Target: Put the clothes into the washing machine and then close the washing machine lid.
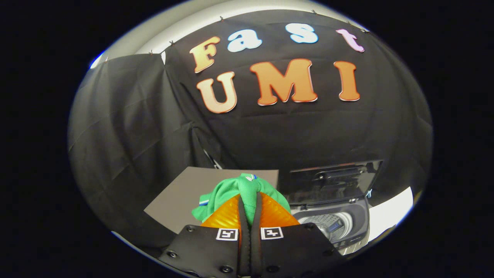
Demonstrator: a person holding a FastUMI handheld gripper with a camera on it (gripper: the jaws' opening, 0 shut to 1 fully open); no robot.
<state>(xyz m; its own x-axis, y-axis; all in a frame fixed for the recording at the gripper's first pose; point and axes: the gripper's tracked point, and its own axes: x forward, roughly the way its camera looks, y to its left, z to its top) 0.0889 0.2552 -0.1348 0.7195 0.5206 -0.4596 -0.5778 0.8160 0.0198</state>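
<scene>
Jaws are pinching almost fully together on a bunched fold of soft green fabric, so the gripper (250,216) is carrying the green knitted garment with a white-and-blue trim (239,193) clear of any surface. Both fingers are pressing on the cloth from either side, which is likely why the bundle is sitting up in a tight mound just ahead of the fingertips rather than hanging loose; a firm, narrow pinch suits limp cloth that would otherwise slip out.

Just beyond the garment, a flat grey rectangular mat (185,193) is lying on the tabletop, with nothing on its visible part.

To the right of the fingers and a little lower, the small grey top-loading washing machine (347,227) is standing with its dark hinged lid (332,181) propped upright at the back. That is leaving the perforated metal drum (324,224) exposed and ready to receive the load.

Judging from this, the carrying step is under way: the garment is not yet over the drum opening, and the next move is probably calling for a shift to the right before any release. The lid, being open, remains to be closed afterwards.
</scene>
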